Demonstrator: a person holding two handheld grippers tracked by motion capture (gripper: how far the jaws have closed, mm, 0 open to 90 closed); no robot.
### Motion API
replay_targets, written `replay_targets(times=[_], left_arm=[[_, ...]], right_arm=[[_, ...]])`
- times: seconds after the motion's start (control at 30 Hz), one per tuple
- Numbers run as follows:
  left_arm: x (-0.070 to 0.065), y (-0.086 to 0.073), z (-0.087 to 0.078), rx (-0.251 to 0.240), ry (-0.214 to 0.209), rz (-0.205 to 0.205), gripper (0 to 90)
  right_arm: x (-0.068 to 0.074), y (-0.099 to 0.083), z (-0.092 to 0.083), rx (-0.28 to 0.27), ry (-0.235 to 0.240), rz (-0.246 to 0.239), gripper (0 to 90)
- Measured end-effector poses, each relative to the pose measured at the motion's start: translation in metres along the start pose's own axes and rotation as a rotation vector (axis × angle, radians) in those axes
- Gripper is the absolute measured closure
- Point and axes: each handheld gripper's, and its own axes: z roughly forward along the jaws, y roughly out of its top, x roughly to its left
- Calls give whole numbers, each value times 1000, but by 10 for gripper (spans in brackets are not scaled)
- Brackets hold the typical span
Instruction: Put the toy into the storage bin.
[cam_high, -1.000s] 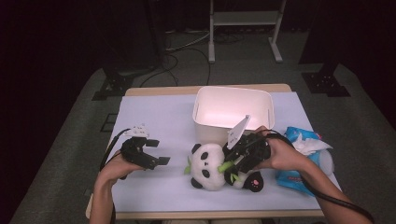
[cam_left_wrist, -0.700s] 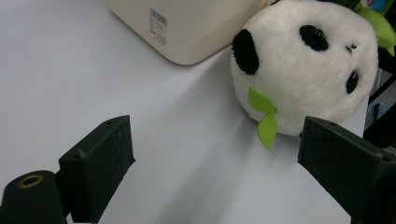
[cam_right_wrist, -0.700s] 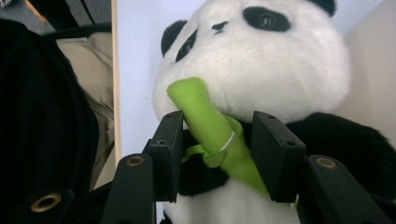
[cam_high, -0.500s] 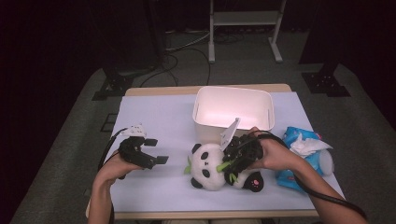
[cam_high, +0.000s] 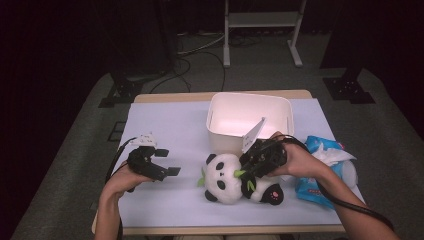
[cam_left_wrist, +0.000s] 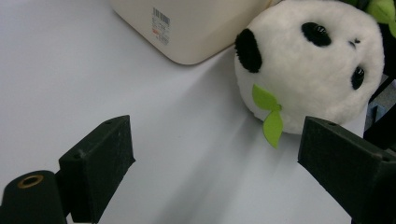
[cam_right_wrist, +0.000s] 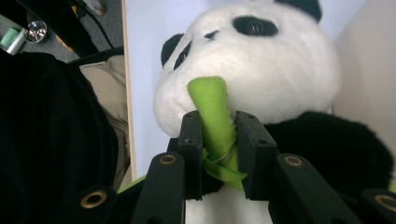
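A black-and-white panda plush (cam_high: 224, 181) lies on the pale table cover, just in front of the white bin (cam_high: 250, 100). A green felt stalk (cam_right_wrist: 211, 105) sticks out by its mouth. My right gripper (cam_high: 244, 173) reaches over the panda's body from the right. Its jaws have just been closing, and in the right gripper view (cam_right_wrist: 218, 140) the pads press on the stalk from both sides. My left gripper (cam_high: 168, 161) rests open on the table, left of the panda. The left gripper view (cam_left_wrist: 217, 140) shows bare table between its jaws and the panda's head (cam_left_wrist: 308, 70) ahead.
The white bin's corner (cam_left_wrist: 196, 28) stands behind the panda's head. A blue packet with white tissue (cam_high: 322, 165) lies at the right, under my right forearm. The table's front edge (cam_high: 225, 230) runs close below the panda.
My right gripper has shifted slightly left over the panda, and its jaws have narrowed onto the green stalk. The left gripper has stayed put.
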Motion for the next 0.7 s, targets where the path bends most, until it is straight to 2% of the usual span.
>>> replay_targets(times=[0.3, 0.57, 0.7], left_arm=[[2, -2, 1, -3, -3, -8, 95], [5, -4, 1, -9, -10, -23, 94], [7, -5, 2, -10, -16, -29, 94]], right_arm=[[3, 1, -14, -19, -6, -5, 732], [10, 6, -35, -29, -44, -17, 732], [14, 12, -48, -39, -67, -44, 733]])
